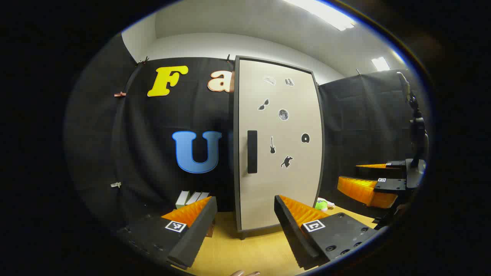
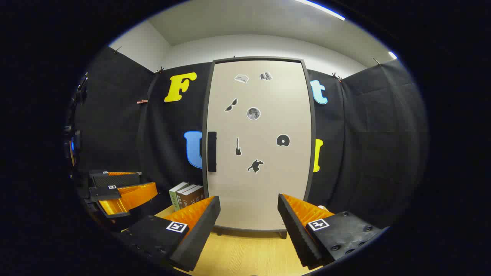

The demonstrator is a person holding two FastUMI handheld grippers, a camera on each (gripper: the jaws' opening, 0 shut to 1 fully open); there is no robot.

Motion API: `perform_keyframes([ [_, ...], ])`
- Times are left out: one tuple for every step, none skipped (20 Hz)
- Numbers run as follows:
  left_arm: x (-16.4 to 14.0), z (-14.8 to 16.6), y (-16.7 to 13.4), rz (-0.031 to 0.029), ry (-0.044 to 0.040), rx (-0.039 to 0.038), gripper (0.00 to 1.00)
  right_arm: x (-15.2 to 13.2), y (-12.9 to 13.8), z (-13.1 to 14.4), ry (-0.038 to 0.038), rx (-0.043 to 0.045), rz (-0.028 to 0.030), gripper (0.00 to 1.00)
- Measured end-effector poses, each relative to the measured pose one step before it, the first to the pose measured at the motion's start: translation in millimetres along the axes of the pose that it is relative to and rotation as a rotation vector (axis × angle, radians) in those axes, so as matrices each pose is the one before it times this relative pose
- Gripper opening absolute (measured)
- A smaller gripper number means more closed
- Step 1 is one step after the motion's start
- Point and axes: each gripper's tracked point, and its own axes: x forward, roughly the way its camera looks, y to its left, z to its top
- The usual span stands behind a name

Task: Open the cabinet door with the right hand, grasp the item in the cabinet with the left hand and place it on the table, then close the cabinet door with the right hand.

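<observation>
A tall beige cabinet [image 1: 282, 172] [image 2: 264, 191] with a dark frame stands on the wooden table [image 1: 245, 253] [image 2: 245, 257], its door closed. A black vertical handle [image 1: 252, 151] [image 2: 211, 151] sits at the door's left edge, and small stickers dot the door. My left gripper [image 1: 242, 214] is open, well short of the cabinet, roughly level with its lower part. My right gripper [image 2: 248, 214] is open too, facing the door squarely from a distance. In the left gripper view the right gripper [image 1: 368, 180] shows off to the right. In the right gripper view the left gripper [image 2: 119, 188] shows off to the left.
Several books [image 2: 186, 195] [image 1: 191, 198] stand left of the cabinet against the wall. A small green and white object [image 1: 323, 204] lies on the table at the cabinet's right foot. A dark stand [image 1: 416, 126] rises at the far right.
</observation>
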Motion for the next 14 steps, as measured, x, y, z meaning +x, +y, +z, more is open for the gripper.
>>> perform_keyframes([
  [0.42,-2.74,2.42,0.00358,0.0044,-0.0078,0.94,0.52,0.28,0.05,-0.00006,-0.00096,-0.00086,0.97],
  [0.73,-0.67,2.21,0.00371,0.00253,-0.00657,0.94,0.55,-0.23,1.26,-0.0038,-0.00044,-0.00089,0.98],
  [0.53,-1.4,1.74,0.00326,0.00417,-0.00601,0.94,0.66,-0.49,0.23,-0.00141,0.00019,-0.00202,0.97],
  [0.15,0.21,1.78,0.00409,0.00126,-0.00364,0.94,-0.75,-0.1,0.03,0.00036,-0.00045,-0.00107,0.97],
  [0.26,-0.16,1.49,0.00318,-0.00104,-0.00049,0.94,0.8,-0.29,0.61,-0.00322,-0.0002,-0.00107,0.97],
  [0.47,1.81,0.47,0.0015,-0.0016,0.00041,0.94,-0.31,0.79,0.51,-0.00128,0.00241,0.00408,0.97],
  [-0.08,0.52,-0.54,-0.0023,-0.00592,-0.00094,0.94,-0.43,1.55,-0.73,0.00156,0.0051,0.00548,0.97],
  [-0.37,0.79,-1.21,-0.00327,-0.00129,-0.00163,0.94,-0.05,-0.1,-0.49,0.00218,0.00151,0.00113,0.97],
  [-0.27,-0.6,-0.56,-0.00235,0.00143,-0.00018,0.94,0.52,-2.21,-0.86,0.00493,-0.00415,-0.00403,0.97],
  [0.18,0.39,-0.28,-0.00175,0.00033,0.00155,0.94,-0.12,-1.83,-0.42,0.00129,-0.00653,-0.00586,0.98],
  [0.11,-1.46,-0.71,-0.00055,0.00194,0.00249,0.94,-0.53,-1.2,0.57,-0.00139,-0.00305,-0.00427,0.98],
  [1.19,0.2,0.46,-0.00027,0.00141,0.0011,0.95,0.1,0.52,0.91,-0.00064,0.00289,0.00038,0.98],
  [0.69,-0.56,0.86,0.00096,0.00002,-0.00143,0.95,-0.39,0.0,0.44,-0.00219,0.00311,-0.00074,0.97],
  [-0.39,-0.29,-0.9,-0.00298,0.00152,-0.00403,0.95,-0.6,-0.54,0.84,-0.00048,-0.00033,-0.00343,0.97],
])
